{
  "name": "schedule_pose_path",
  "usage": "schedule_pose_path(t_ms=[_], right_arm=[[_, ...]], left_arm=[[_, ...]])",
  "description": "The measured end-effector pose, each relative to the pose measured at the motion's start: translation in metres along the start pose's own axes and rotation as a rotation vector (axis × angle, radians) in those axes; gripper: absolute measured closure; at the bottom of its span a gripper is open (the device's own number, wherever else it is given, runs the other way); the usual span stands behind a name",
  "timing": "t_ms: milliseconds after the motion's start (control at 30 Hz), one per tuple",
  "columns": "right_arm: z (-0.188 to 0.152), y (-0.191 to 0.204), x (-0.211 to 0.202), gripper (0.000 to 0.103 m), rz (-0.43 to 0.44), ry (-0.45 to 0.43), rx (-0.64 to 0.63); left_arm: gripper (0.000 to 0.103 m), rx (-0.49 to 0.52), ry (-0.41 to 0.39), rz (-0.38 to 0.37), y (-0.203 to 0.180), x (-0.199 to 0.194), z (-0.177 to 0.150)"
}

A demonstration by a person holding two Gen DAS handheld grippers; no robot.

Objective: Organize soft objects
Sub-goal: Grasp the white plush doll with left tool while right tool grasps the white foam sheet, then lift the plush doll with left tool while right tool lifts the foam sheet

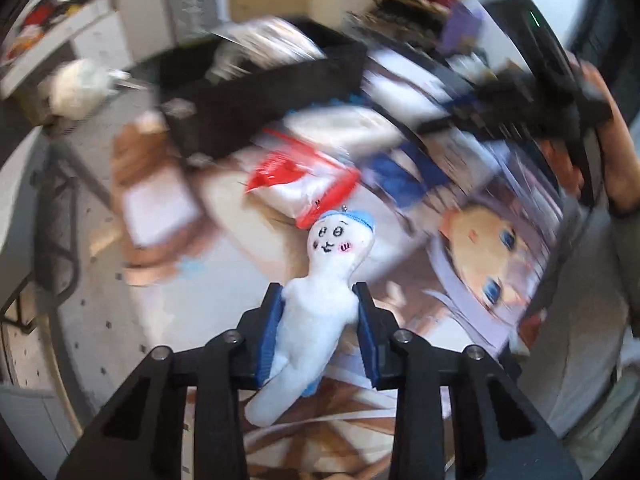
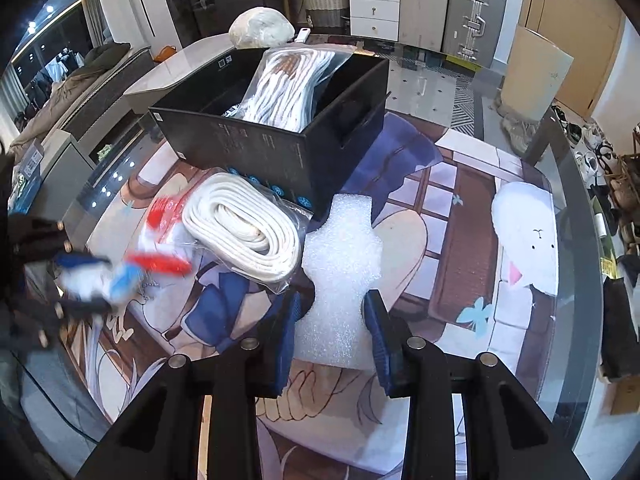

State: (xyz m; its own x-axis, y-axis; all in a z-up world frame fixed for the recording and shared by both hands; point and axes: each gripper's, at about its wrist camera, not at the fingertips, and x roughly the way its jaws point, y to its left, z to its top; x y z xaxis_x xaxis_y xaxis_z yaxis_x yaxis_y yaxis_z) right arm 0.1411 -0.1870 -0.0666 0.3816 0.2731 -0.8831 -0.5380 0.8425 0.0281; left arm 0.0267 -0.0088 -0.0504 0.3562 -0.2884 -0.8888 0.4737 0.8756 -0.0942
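Note:
My left gripper [image 1: 320,292] is shut on a small white plush doll [image 1: 320,304] with a blue cap and holds it above the mat; the view around it is blurred. The doll and left gripper show blurred in the right wrist view [image 2: 92,280] at the far left. My right gripper [image 2: 332,300] is shut on a white foam piece [image 2: 340,264], in front of a black box [image 2: 256,148] holding a bag of white cord [image 2: 288,84]. A bagged white rope coil [image 2: 244,228] lies next to the foam.
A red-and-white bag [image 2: 164,240] lies left of the coil. The printed anime mat [image 2: 460,208] covers a glass table [image 2: 576,320]. A white bundle [image 2: 260,28] sits behind the box. The right gripper and a hand show in the left wrist view [image 1: 560,104].

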Motion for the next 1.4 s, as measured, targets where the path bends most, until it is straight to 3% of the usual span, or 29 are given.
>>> schedule_pose_path(t_ms=[200, 333, 433, 467, 500, 567, 633, 700, 733, 767, 867, 900, 933, 1133, 1200, 1400], right_arm=[[-0.003, -0.002, 0.001, 0.069, 0.002, 0.040, -0.005], [-0.010, -0.001, 0.002, 0.069, 0.025, 0.076, -0.012], [-0.018, 0.007, -0.002, 0.069, 0.028, 0.074, -0.039], [-0.020, 0.009, -0.004, 0.069, 0.027, 0.070, -0.045], [-0.021, 0.011, -0.004, 0.068, 0.027, 0.066, -0.048], [-0.021, 0.011, -0.004, 0.065, 0.024, 0.058, -0.046], [-0.020, 0.008, -0.003, 0.051, 0.020, 0.048, -0.029], [-0.017, 0.003, -0.002, 0.048, 0.019, 0.031, 0.001], [-0.015, 0.002, 0.000, 0.048, 0.026, 0.027, 0.010], [-0.014, 0.001, 0.002, 0.048, 0.035, 0.029, 0.017], [-0.011, 0.006, 0.005, 0.051, 0.038, 0.038, 0.005], [-0.010, 0.008, 0.005, 0.065, 0.039, 0.043, -0.006], [-0.011, 0.012, 0.005, 0.066, 0.038, 0.052, -0.024], [-0.011, 0.027, -0.010, 0.066, 0.018, 0.032, -0.097], [-0.010, 0.025, -0.011, 0.066, 0.021, 0.028, -0.093], [-0.014, 0.023, -0.002, 0.065, 0.037, 0.058, -0.083]], left_arm=[[0.069, -0.152, -0.086, 0.047, 0.043, -0.024, 0.002], [0.069, -0.203, -0.055, 0.113, 0.056, -0.010, 0.001], [0.060, -0.209, -0.021, 0.141, 0.050, 0.009, 0.000], [0.053, -0.202, -0.015, 0.152, 0.048, 0.012, 0.000], [0.047, -0.198, -0.021, 0.166, 0.044, 0.015, 0.001], [0.046, -0.190, -0.027, 0.153, 0.042, 0.018, 0.002], [0.046, -0.181, -0.025, 0.152, 0.041, 0.019, 0.002], [0.048, -0.188, -0.029, 0.152, 0.042, 0.016, 0.002], [0.053, -0.192, -0.029, 0.150, 0.040, 0.013, 0.002], [0.071, -0.197, -0.028, 0.147, 0.041, 0.012, 0.003], [0.072, -0.192, -0.026, 0.165, 0.041, 0.012, 0.006], [0.072, -0.190, -0.034, 0.165, 0.040, 0.010, 0.006], [0.072, -0.192, -0.051, 0.159, 0.039, 0.007, 0.006], [0.064, -0.232, -0.067, 0.118, 0.043, 0.006, 0.006], [0.047, -0.229, -0.058, 0.130, 0.043, 0.010, 0.006], [0.051, -0.224, -0.058, 0.149, 0.042, 0.012, 0.008]])
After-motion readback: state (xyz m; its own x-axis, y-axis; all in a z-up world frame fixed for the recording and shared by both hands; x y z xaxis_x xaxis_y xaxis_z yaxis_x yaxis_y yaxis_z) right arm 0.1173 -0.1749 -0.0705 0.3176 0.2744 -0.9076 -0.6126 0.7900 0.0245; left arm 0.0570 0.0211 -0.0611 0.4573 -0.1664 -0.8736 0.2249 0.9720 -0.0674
